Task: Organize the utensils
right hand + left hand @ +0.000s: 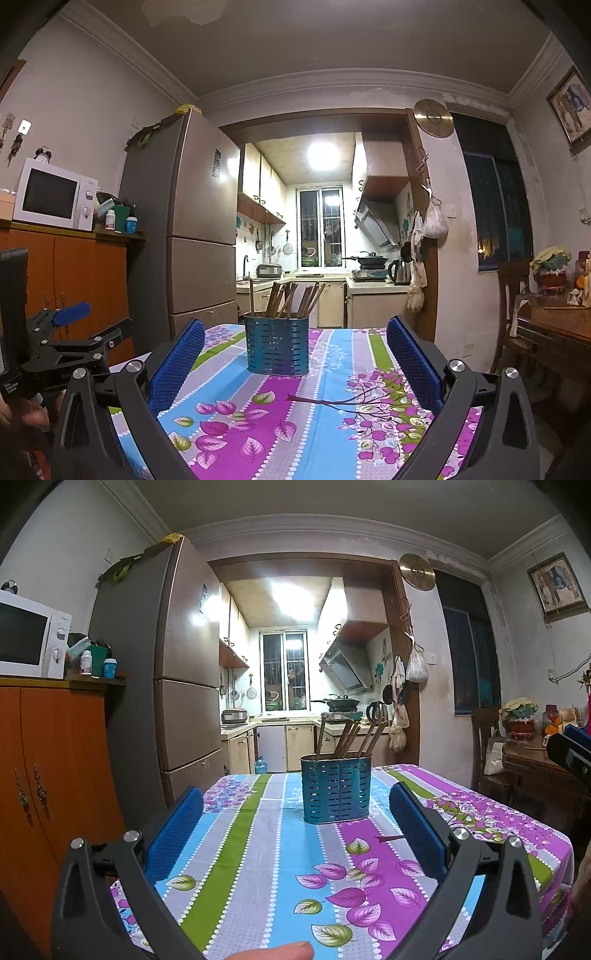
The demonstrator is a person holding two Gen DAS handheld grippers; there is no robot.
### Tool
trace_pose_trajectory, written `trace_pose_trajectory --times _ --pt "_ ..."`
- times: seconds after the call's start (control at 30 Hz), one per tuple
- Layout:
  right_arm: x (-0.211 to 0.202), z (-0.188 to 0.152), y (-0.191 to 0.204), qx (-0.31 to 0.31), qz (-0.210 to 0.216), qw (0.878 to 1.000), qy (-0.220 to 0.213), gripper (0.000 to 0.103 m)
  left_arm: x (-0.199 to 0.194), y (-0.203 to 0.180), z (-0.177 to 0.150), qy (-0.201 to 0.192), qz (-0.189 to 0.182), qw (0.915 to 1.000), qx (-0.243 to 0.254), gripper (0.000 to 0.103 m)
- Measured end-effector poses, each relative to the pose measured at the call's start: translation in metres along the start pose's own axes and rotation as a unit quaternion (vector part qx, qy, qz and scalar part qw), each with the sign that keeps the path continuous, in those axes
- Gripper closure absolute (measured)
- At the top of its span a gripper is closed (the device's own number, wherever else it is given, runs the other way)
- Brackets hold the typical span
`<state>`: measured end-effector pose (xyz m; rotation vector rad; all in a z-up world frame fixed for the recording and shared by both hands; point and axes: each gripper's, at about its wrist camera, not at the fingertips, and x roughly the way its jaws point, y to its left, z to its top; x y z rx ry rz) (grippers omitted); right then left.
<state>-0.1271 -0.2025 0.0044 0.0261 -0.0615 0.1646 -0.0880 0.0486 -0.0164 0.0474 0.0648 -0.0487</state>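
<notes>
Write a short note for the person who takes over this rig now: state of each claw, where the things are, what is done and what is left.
Left claw: open, empty, above the table.
Right claw: open, empty, above the table.
Blue holder: upright on the flowered tablecloth, with chopsticks standing in it.
One loose chopstick lies on the cloth, between the right claw's fingers.
Left: pick it up and put it in the holder.
</notes>
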Motion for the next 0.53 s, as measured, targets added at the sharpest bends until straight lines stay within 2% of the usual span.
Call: trace_pose_trajectory --times 0.27,0.53 --pt "0.005 0.001 -0.002 -0.001 0.001 1.0 0.006 0.005 0.008 -0.003 -0.002 0.007 -0.004 1.0 -0.002 0.006" --pt "0.015 0.001 -0.006 -0.002 -0.005 1.0 0.019 0.005 0.023 0.004 -0.006 0.043 -0.001 0.9989 -0.018 0.006"
